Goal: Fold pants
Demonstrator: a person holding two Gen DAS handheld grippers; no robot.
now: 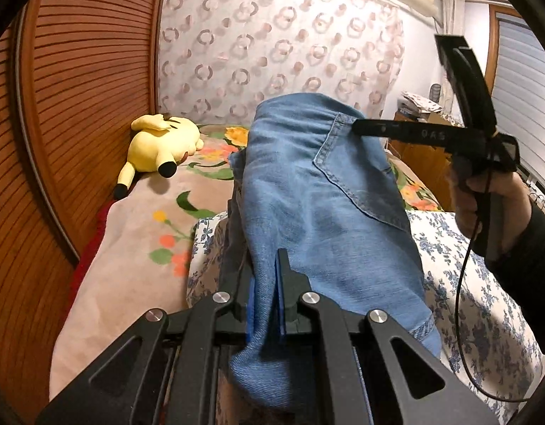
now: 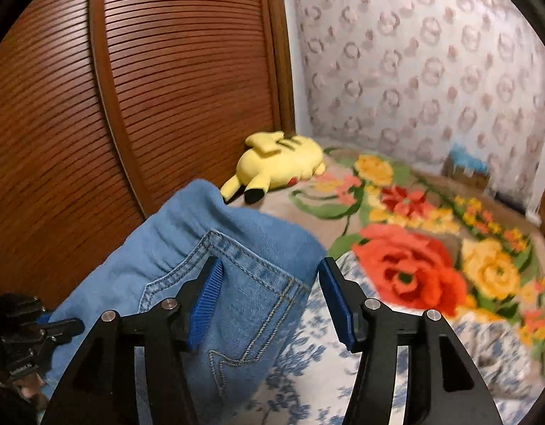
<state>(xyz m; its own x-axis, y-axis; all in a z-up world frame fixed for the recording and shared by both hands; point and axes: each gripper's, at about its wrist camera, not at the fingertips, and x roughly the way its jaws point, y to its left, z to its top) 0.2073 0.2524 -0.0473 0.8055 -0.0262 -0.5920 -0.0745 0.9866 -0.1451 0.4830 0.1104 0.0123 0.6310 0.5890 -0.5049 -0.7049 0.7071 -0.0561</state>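
Observation:
The blue denim pants (image 1: 318, 212) are lifted above the bed, back pocket showing. My left gripper (image 1: 265, 283) is shut on a bunched fold of the denim at the near end. My right gripper (image 1: 357, 128) shows in the left wrist view at the far pocket corner, against the cloth. In the right wrist view the right gripper (image 2: 270, 294) stands open, its left pad (image 2: 206, 301) against the pocket seam of the pants (image 2: 215, 265), its right pad beside the fabric edge. It grips nothing.
A yellow plush toy (image 1: 159, 143) lies at the bed's far end by the slatted wooden wardrobe (image 1: 77, 88). A floral blanket (image 2: 414, 248) and a blue-flowered sheet (image 1: 477, 318) cover the bed. A patterned curtain (image 1: 279, 46) hangs behind.

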